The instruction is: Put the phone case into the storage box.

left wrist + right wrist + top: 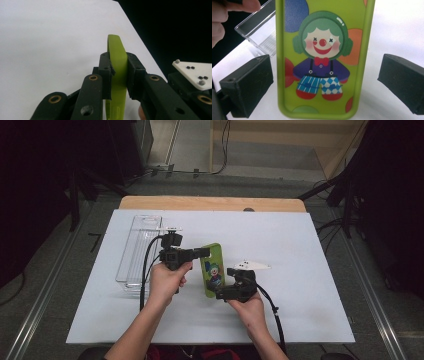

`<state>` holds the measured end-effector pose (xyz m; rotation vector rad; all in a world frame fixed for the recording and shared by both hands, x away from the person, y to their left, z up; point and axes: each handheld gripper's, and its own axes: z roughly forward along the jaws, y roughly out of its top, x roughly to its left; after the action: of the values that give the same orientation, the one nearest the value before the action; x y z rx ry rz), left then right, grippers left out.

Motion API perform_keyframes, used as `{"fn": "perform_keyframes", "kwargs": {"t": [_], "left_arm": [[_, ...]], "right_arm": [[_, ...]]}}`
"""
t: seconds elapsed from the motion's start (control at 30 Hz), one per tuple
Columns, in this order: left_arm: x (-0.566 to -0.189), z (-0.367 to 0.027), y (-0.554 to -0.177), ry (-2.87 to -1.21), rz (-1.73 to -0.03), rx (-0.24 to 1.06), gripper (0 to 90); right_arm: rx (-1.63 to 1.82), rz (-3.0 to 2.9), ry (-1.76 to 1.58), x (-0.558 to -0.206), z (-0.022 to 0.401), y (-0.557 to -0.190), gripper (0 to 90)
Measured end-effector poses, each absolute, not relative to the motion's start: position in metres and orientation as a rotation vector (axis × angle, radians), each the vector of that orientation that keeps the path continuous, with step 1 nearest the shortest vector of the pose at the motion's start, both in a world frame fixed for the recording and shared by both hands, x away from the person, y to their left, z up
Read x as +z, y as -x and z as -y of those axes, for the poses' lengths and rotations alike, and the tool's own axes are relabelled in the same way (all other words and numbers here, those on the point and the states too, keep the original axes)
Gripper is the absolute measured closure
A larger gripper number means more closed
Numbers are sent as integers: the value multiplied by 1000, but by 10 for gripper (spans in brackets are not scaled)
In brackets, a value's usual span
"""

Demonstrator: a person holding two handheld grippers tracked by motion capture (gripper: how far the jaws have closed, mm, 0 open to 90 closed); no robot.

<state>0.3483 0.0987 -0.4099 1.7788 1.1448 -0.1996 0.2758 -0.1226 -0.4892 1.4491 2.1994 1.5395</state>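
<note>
A lime-green phone case [212, 270] printed with a clown is held up over the white table, its picture side facing my right gripper. My left gripper [202, 253] is shut on the case's upper end. In the left gripper view, both black pads of the left gripper [117, 62] press on the thin green edge of the case [116, 47]. My right gripper [220, 294] is at the case's lower end. In the right gripper view the case [324, 37] stands between the wide-apart jaws of the right gripper [325, 85], and neither pad touches it.
A clear plastic bin [139, 251] lies on the white table [300, 270] to the left of the hands; it appears again behind the case [259, 32]. The table's far wooden edge [210, 203] borders a dark floor with cables.
</note>
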Motion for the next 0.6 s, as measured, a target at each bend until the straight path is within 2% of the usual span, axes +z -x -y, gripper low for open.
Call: {"fn": "perform_keyframes", "kwargs": {"t": [0.33, 0.6], "left_arm": [[-406, -101, -344, -1806, -1028, -87, 775], [-404, -103, -342, -1839, -940, -71, 775]], "right_arm": [[1499, -2291, -1388, -477, 125, -280, 0], [1503, -2352, -1282, -467, 134, -285, 0]]}}
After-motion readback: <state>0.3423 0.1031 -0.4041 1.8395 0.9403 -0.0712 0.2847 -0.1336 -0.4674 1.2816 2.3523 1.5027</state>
